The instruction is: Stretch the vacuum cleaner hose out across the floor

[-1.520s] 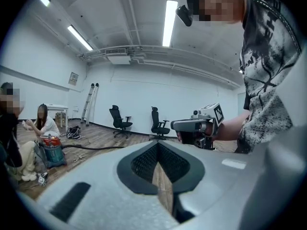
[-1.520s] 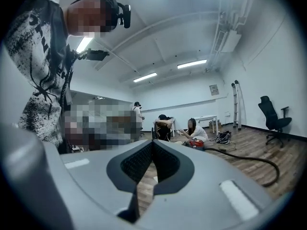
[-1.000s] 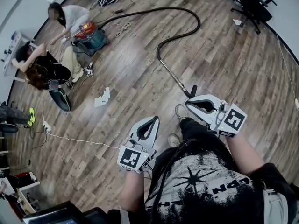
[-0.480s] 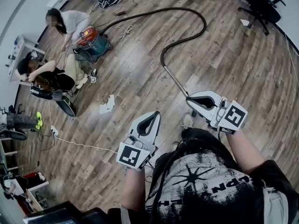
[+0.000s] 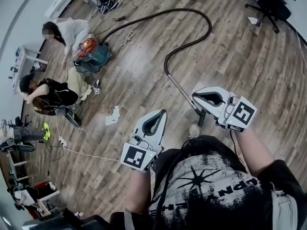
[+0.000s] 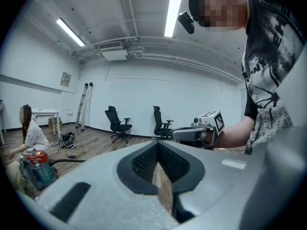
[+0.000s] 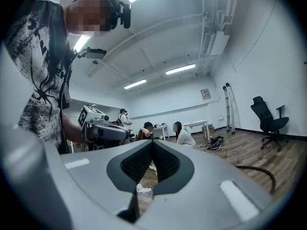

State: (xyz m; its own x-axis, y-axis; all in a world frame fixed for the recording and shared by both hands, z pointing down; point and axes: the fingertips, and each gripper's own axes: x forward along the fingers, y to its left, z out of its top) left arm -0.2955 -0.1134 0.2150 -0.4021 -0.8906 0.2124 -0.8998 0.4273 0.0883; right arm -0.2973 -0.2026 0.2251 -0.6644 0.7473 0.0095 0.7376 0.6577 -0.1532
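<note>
The left gripper [image 5: 161,114] has its fingers pressed together on nothing. Ahead of them the vacuum hose [image 5: 209,27] still lies looped on the floor. Its wand end [image 5: 197,110] now sits just under the right gripper [image 5: 196,96], whose fingers are also shut and empty, so the grab is still to come.

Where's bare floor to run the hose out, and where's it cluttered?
Bare: the floor right of the hose, up to the office chair; also the patch between the vacuum cleaner and the wand. Crowded: left side, with seated people, paper scrap and white cable.
</note>
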